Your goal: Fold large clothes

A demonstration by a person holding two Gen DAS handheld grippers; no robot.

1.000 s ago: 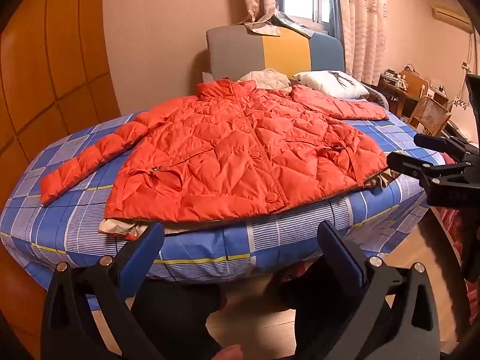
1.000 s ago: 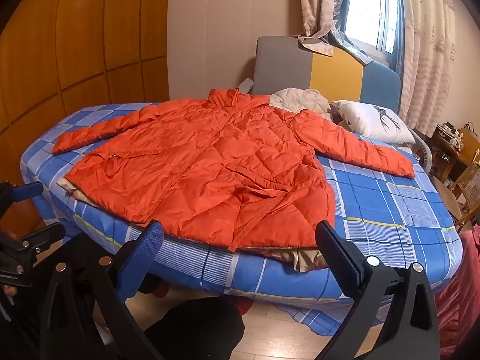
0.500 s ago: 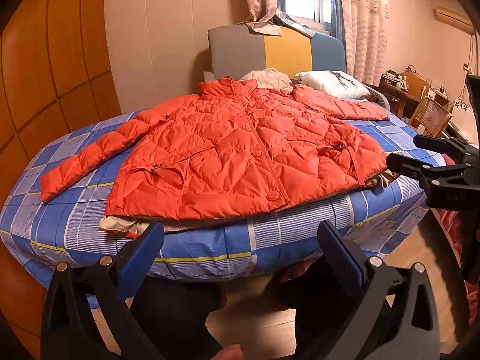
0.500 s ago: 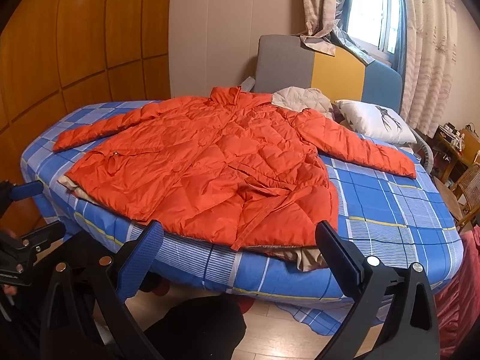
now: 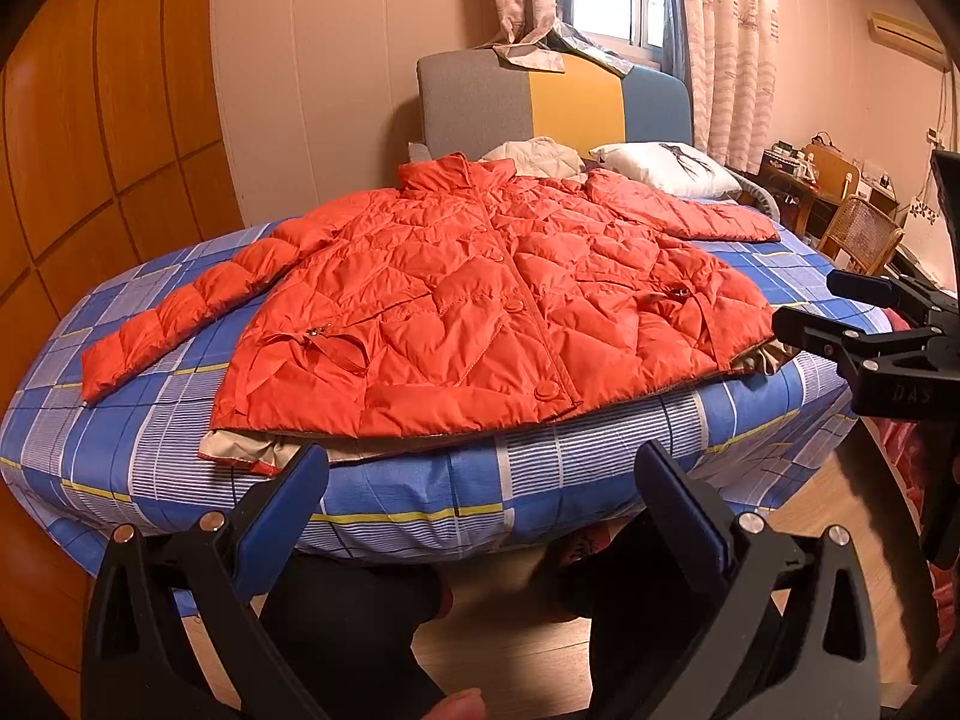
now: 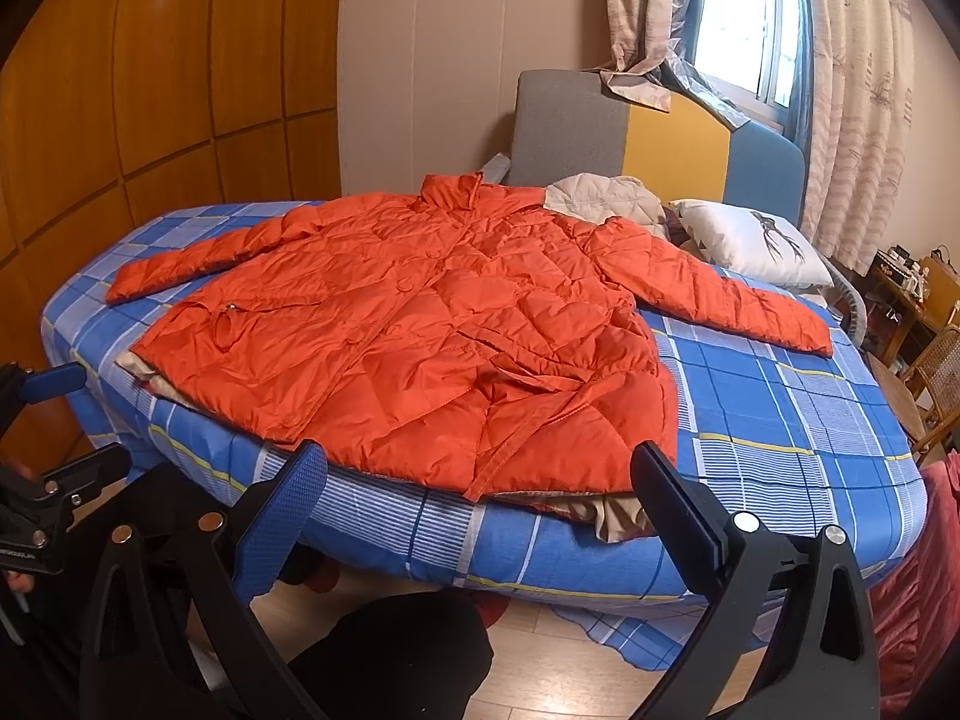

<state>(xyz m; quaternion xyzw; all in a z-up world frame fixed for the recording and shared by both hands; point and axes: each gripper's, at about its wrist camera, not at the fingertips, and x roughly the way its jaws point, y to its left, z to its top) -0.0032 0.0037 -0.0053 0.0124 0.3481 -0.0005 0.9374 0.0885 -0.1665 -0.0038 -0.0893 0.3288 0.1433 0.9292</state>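
Observation:
An orange quilted jacket point(image 5: 480, 300) lies flat and face up on the blue checked bed point(image 5: 420, 498), sleeves spread to both sides; it also shows in the right wrist view point(image 6: 420, 348). A beige lining or cloth point(image 5: 240, 450) peeks out under its hem. My left gripper point(image 5: 480, 480) is open and empty, held off the bed's near edge below the hem. My right gripper point(image 6: 480, 480) is open and empty, off the bed's edge near the jacket's right hem corner. The right gripper also shows at the right edge of the left wrist view point(image 5: 840, 318).
A white pillow point(image 5: 666, 165) and a beige garment point(image 5: 534, 156) lie by the grey, yellow and blue headboard point(image 5: 540, 102). Wooden wardrobe panels point(image 5: 90, 150) stand at left. A wicker chair point(image 5: 861, 234) and cluttered desk stand at right. Wooden floor point(image 5: 504, 648) lies below.
Both views have shifted slightly; the jacket sits a little higher and farther in frame. The jacket itself has not moved and both grippers stay open.

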